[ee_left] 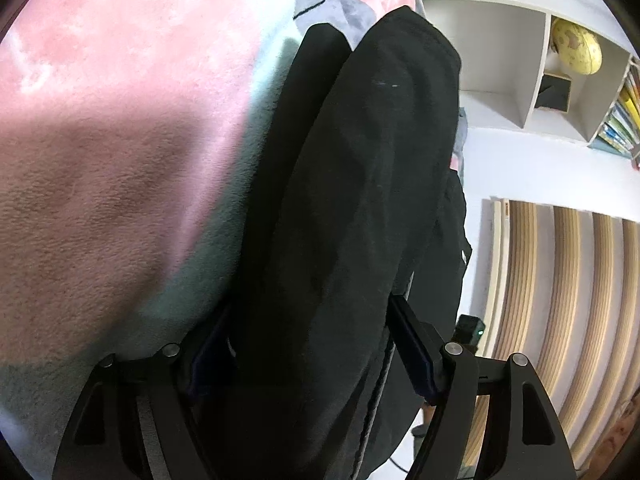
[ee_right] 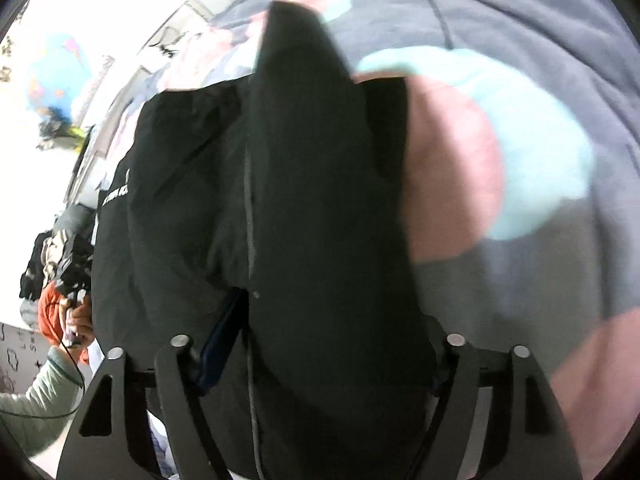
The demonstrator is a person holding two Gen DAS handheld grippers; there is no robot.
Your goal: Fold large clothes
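Across the fleece blanket [ee_left: 100, 168]: pink, pale teal and grey patches, soft napped pile, spread under both my grippers
Left view only: white cubby shelves [ee_left: 504, 64] with a yellow globe [ee_left: 576, 50], a row of books [ee_left: 622, 120], and ribbed wooden slats [ee_left: 568, 300] lower right
Left gripper [ee_left: 316, 344]: my fingers stand wide with a thick bunch of the black garment [ee_left: 360, 208] filling the gap; cloth hides the pads, so I cannot tell whether they press
Garment: matte black woven cloth, rolled into a long rounded hump, lying on the blanket
Right view only: a hand [ee_right: 78, 320] beside orange cloth, a pale green sleeve [ee_right: 36, 384], a blurred blue globe [ee_right: 56, 72], white lettering on the garment's edge
Right gripper [ee_right: 320, 352]: fingers wide apart, a grey-seamed fold draped between them; grip unclear
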